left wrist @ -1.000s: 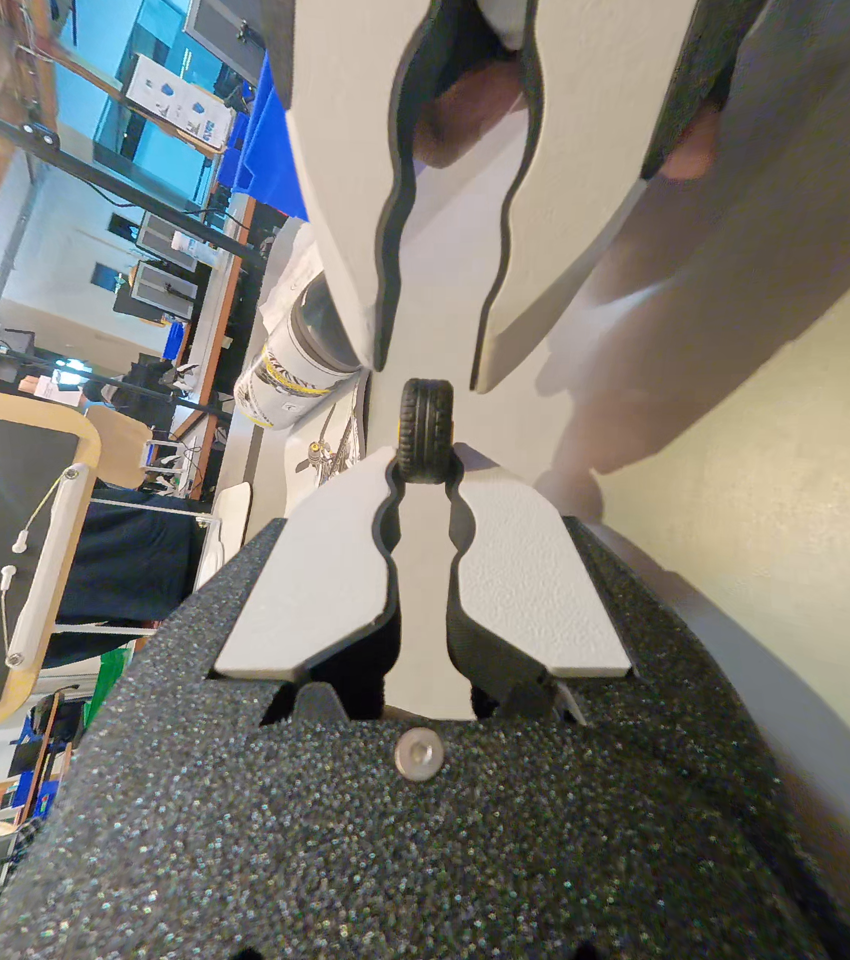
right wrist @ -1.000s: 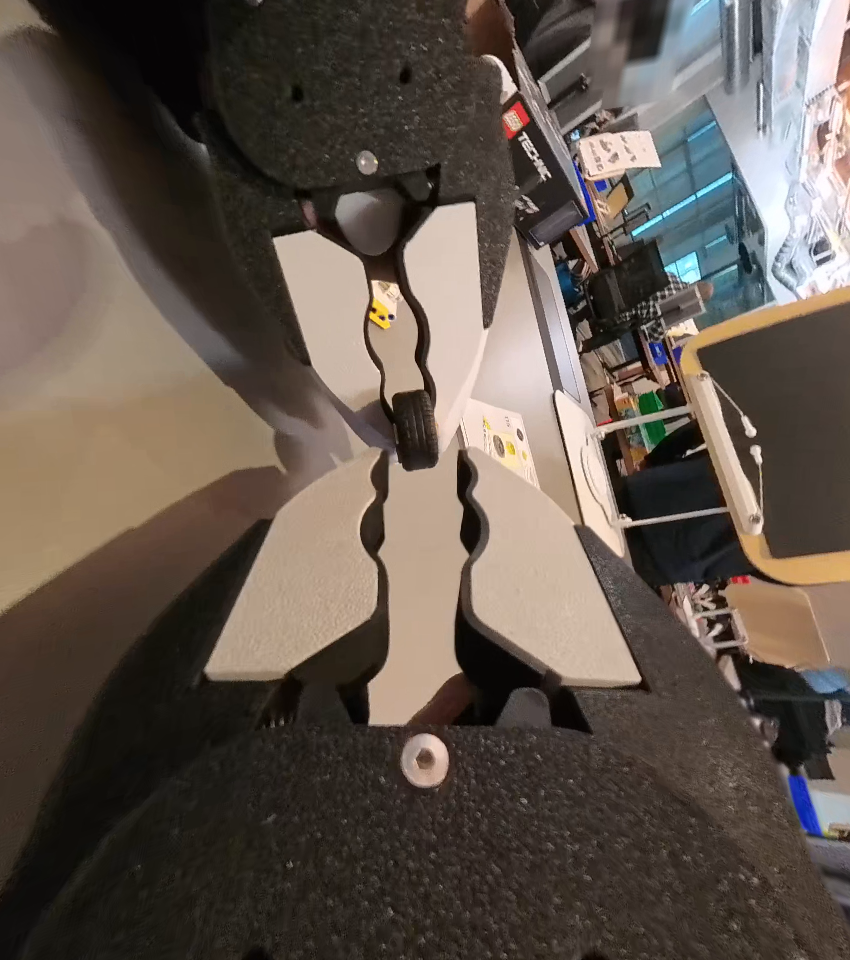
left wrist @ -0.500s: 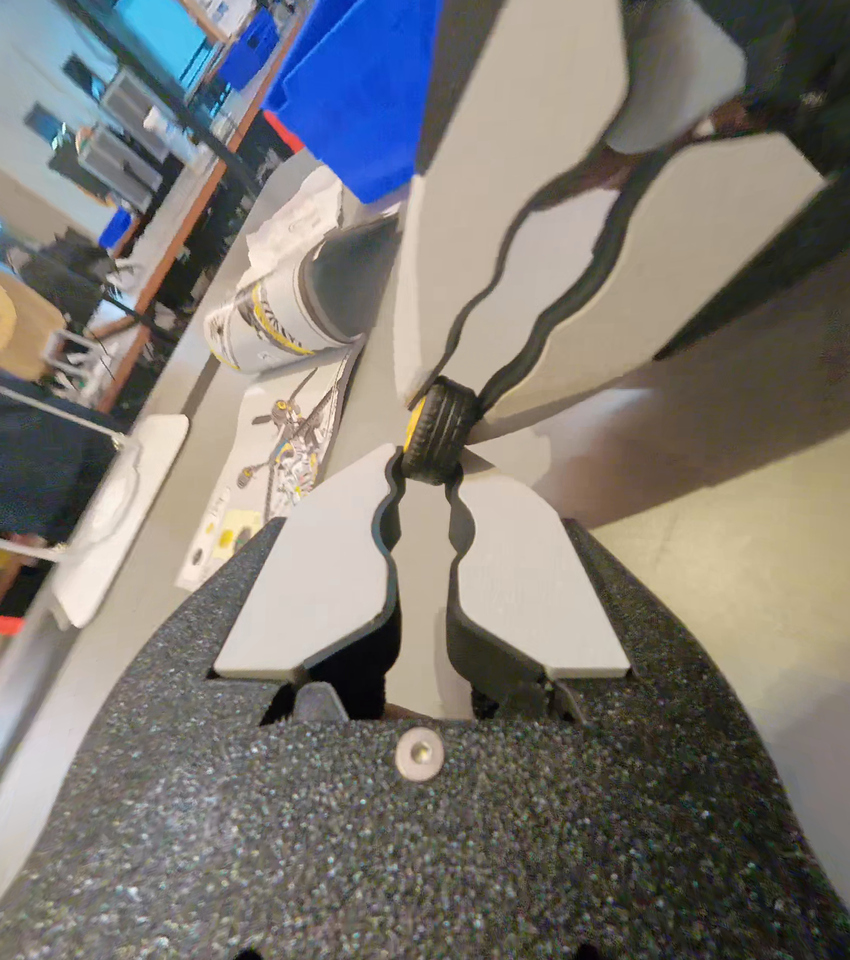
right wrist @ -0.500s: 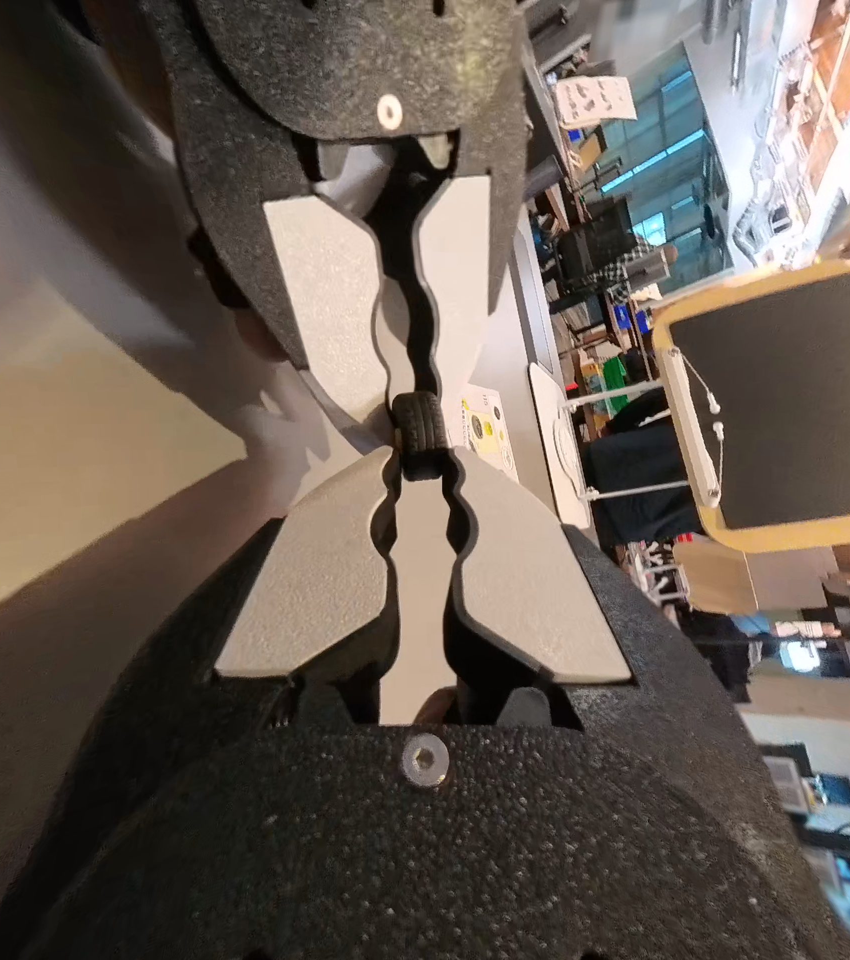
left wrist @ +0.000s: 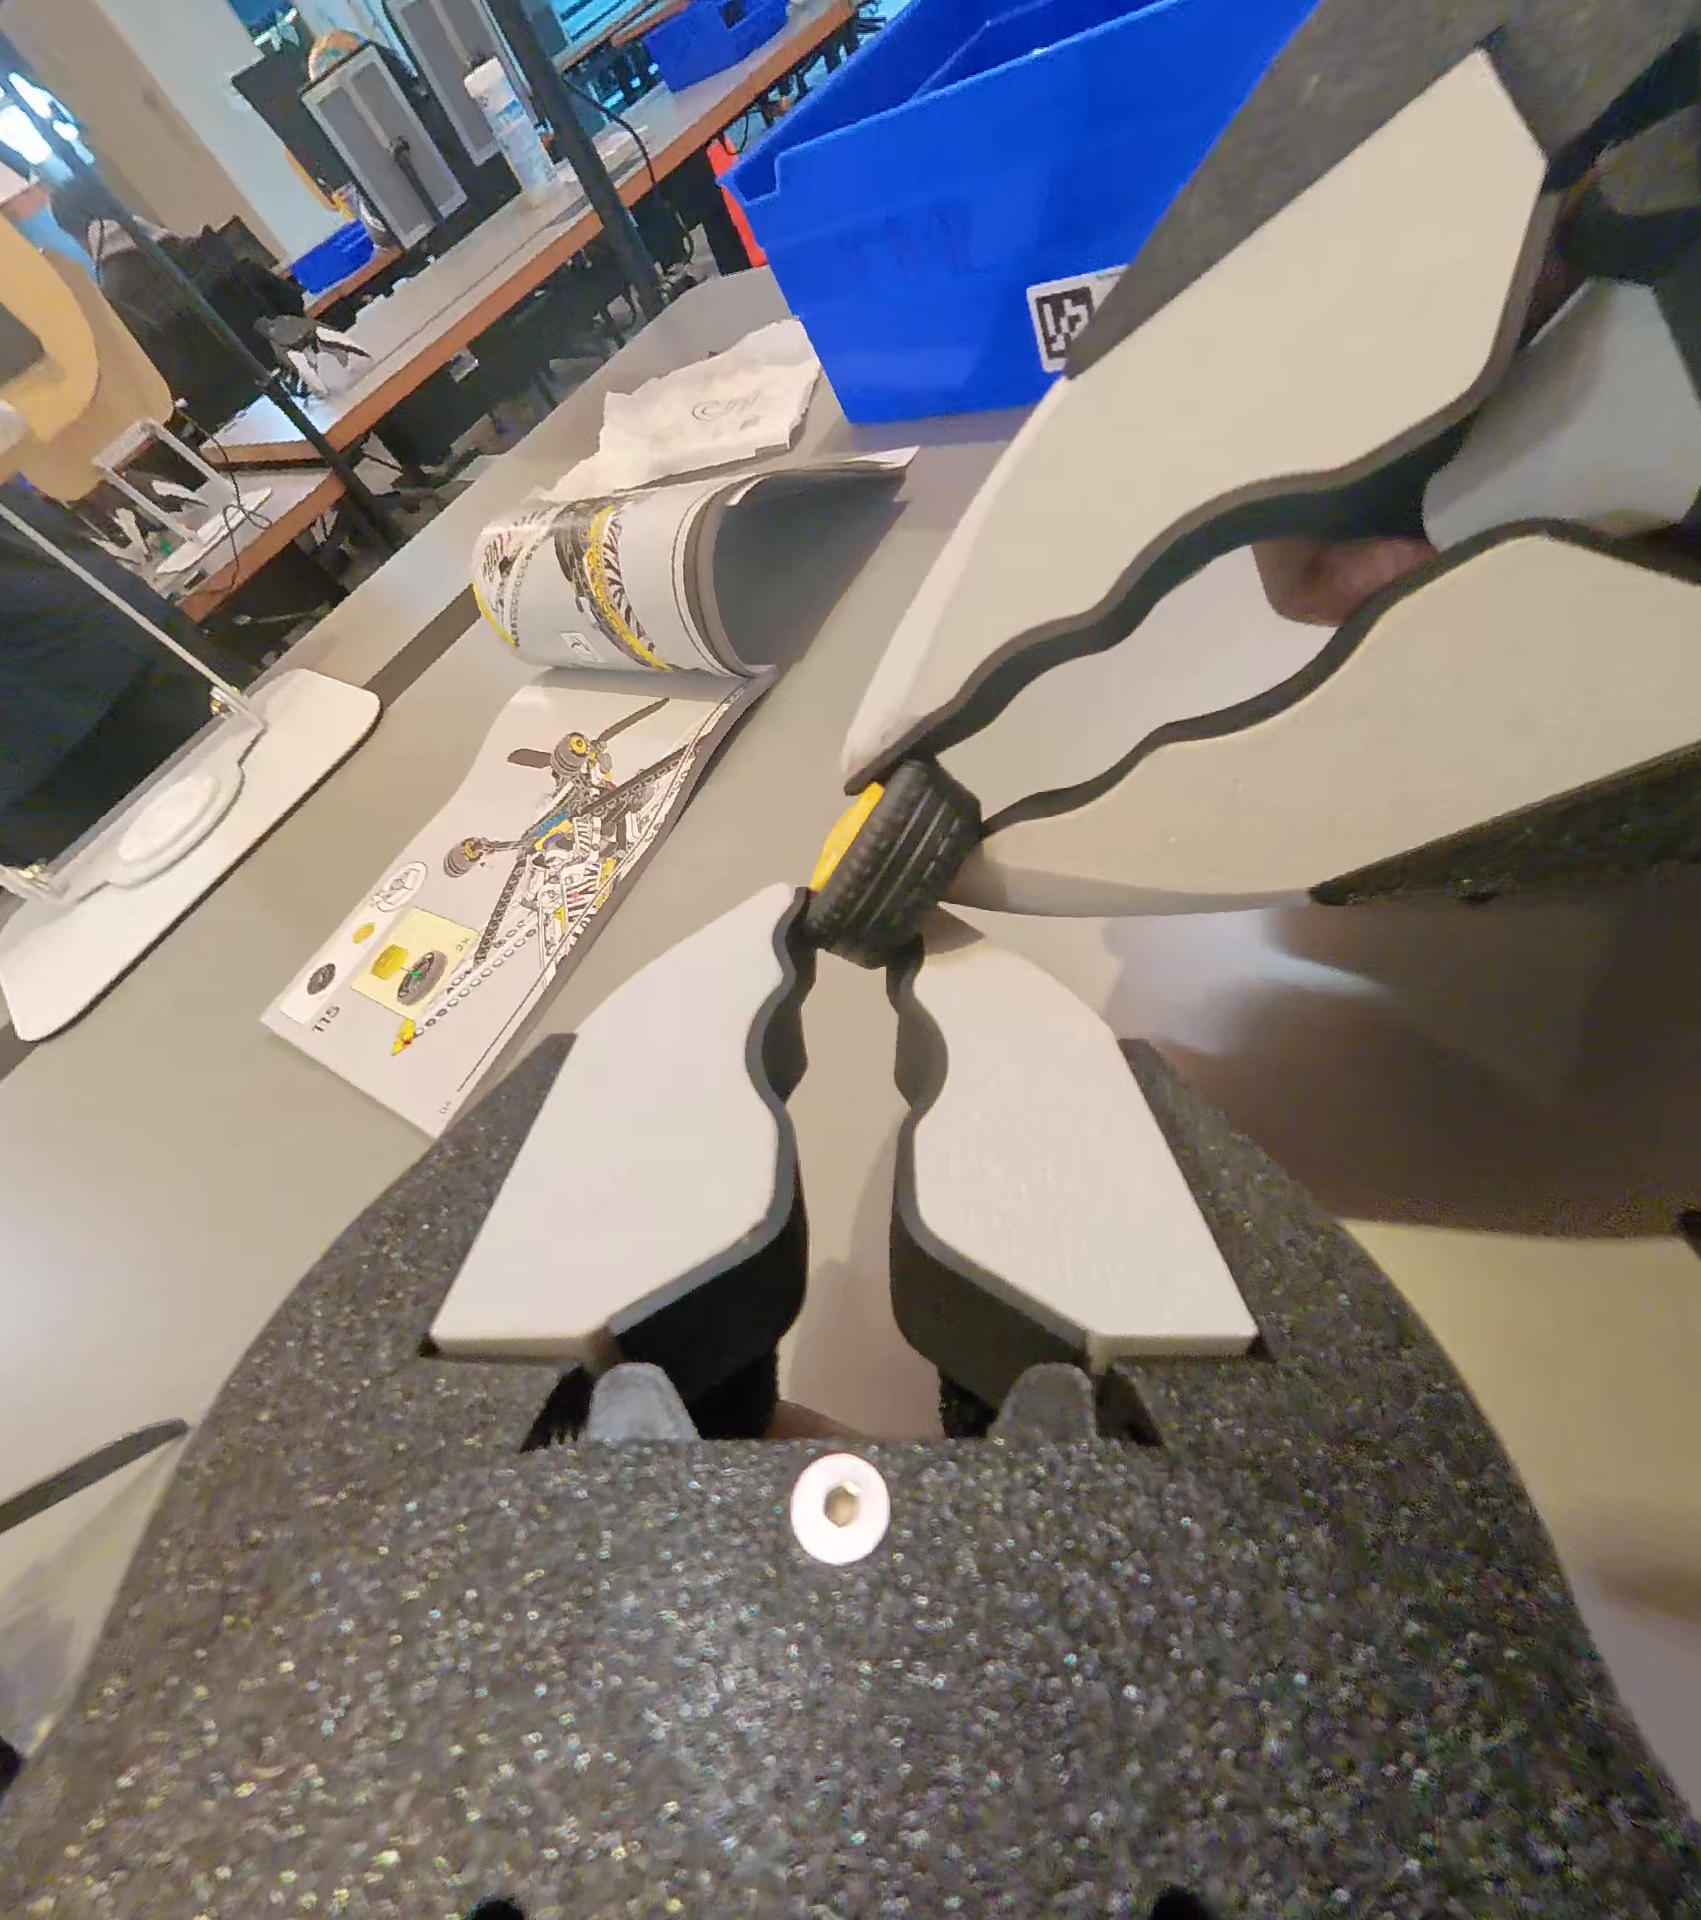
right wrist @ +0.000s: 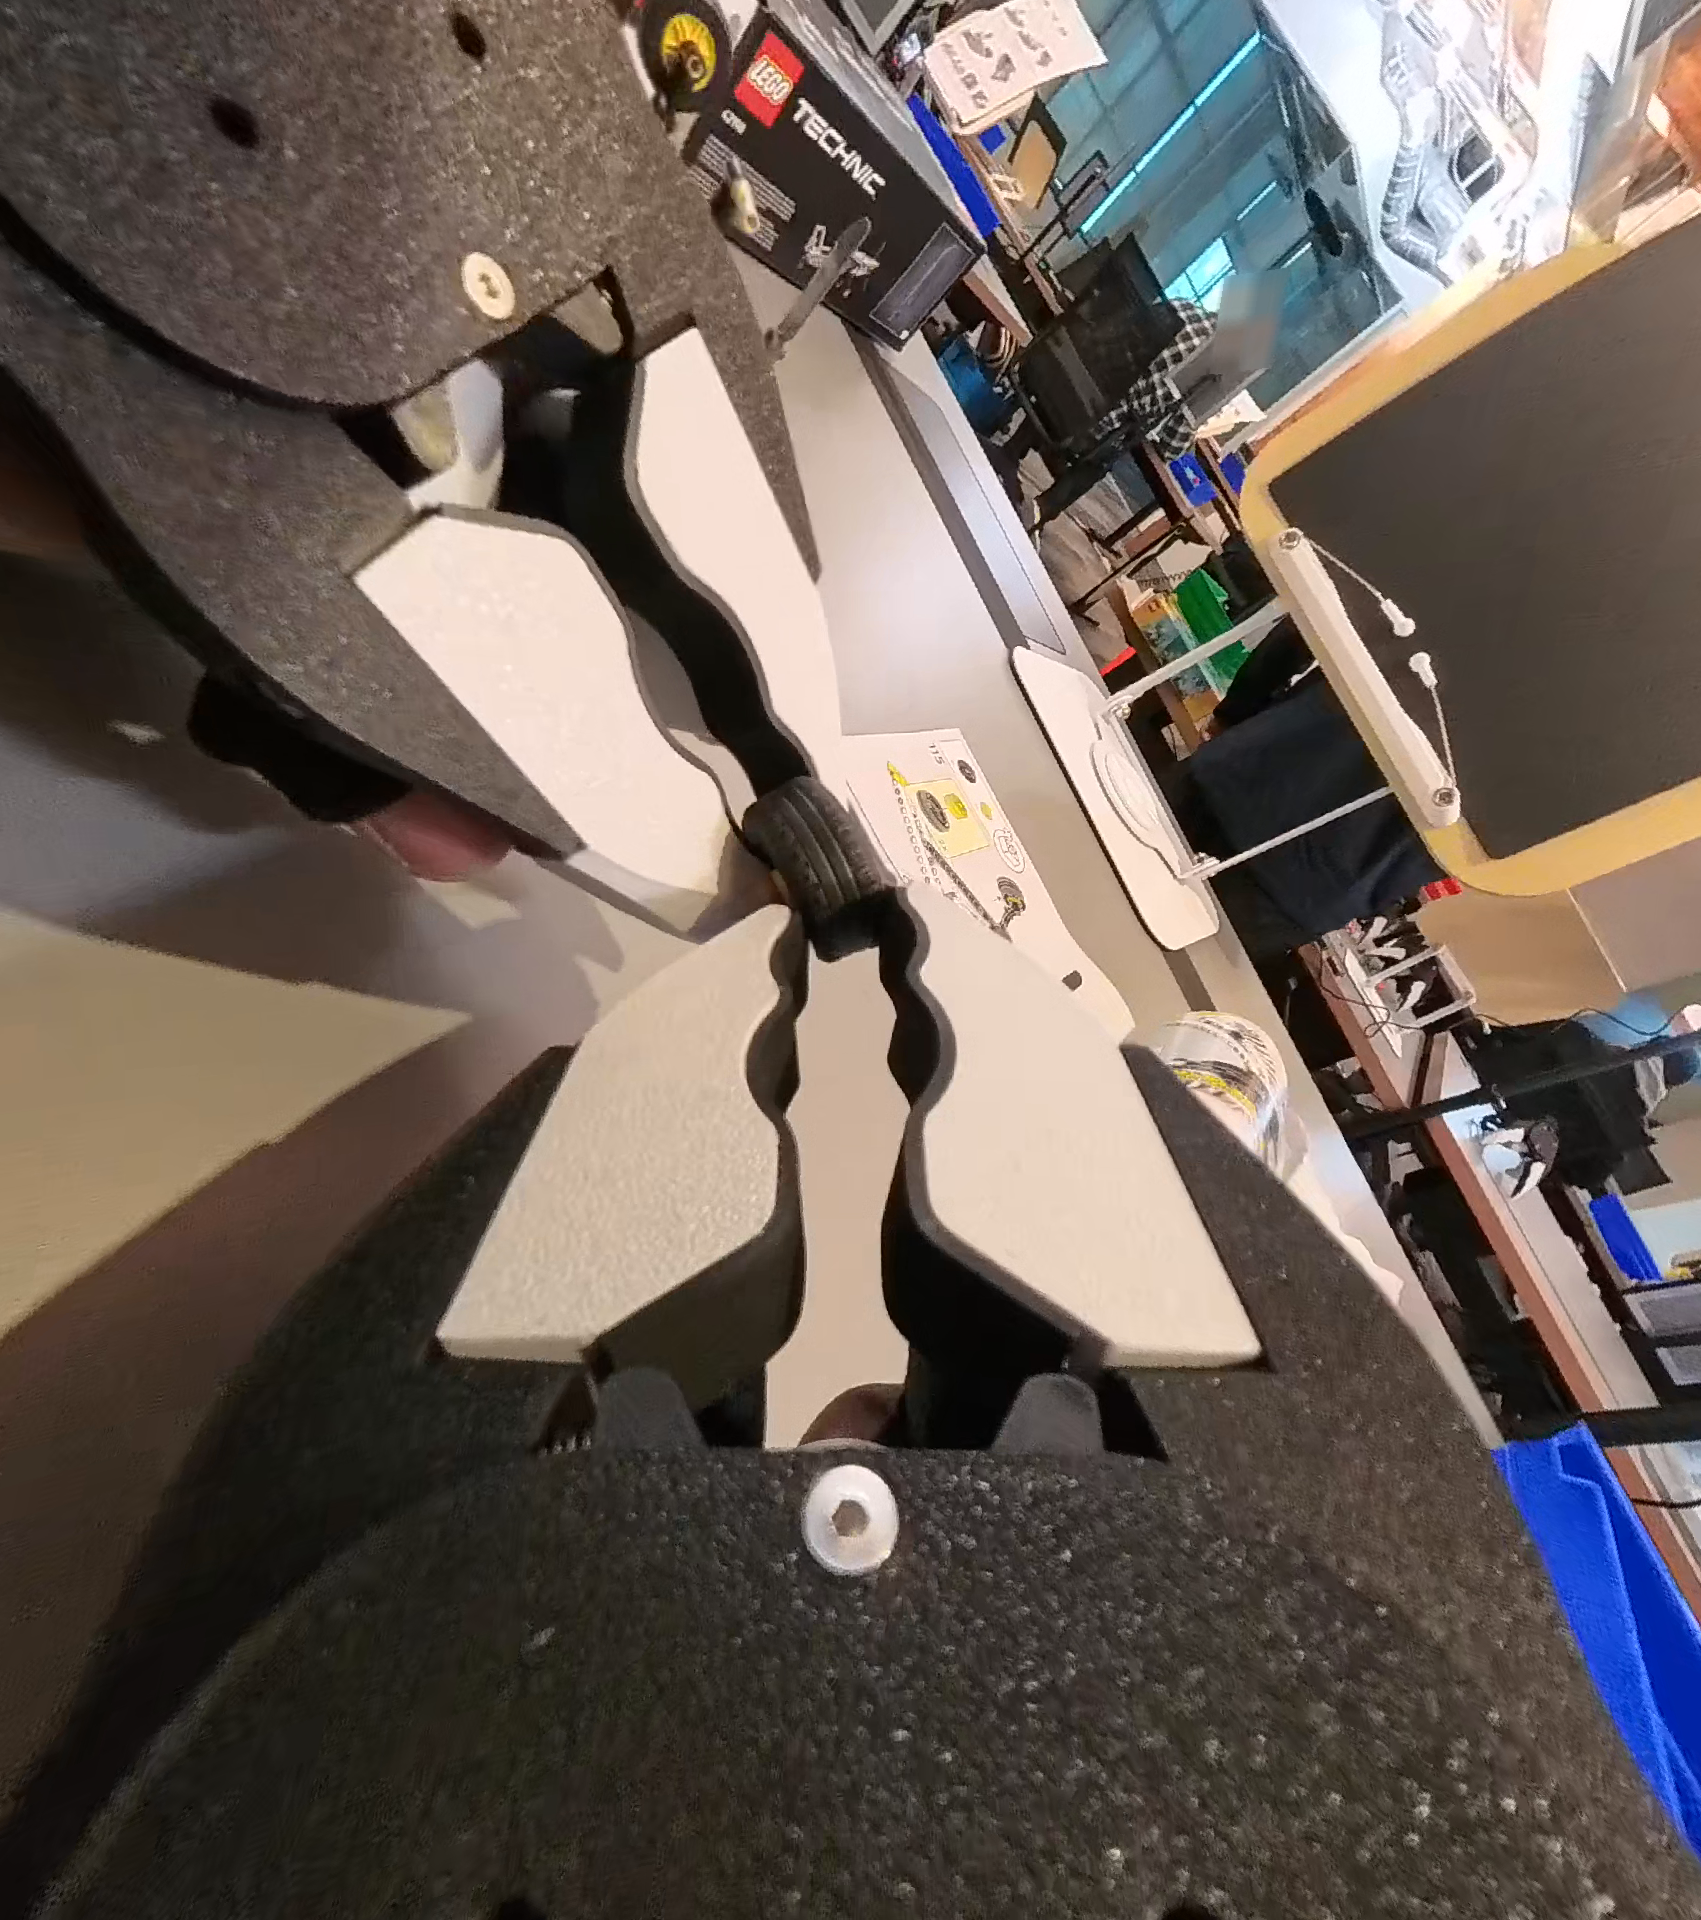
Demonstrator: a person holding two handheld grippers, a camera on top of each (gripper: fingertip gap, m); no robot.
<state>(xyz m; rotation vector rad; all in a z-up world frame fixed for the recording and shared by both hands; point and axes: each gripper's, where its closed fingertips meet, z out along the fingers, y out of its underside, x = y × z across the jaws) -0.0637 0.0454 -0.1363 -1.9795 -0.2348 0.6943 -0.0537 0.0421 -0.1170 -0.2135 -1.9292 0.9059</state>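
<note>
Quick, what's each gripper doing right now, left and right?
Left gripper: closed on the small black tyre with a yellow hub.
Right gripper: closed on the same tyre.

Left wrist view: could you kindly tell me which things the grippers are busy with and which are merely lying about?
In hand: small black tyre with yellow hub, pinched by left gripper and right gripper.

Lying about: open instruction booklet, blue bin, crumpled paper, white stand base.

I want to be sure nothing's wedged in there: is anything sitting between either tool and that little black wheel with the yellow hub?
Nothing visible. The small black wheel sits directly at the fingertips of both tools: the left tool closes on it from below, the right tool from the upper right. The open instruction booklet lies off to the left on the table.
</note>
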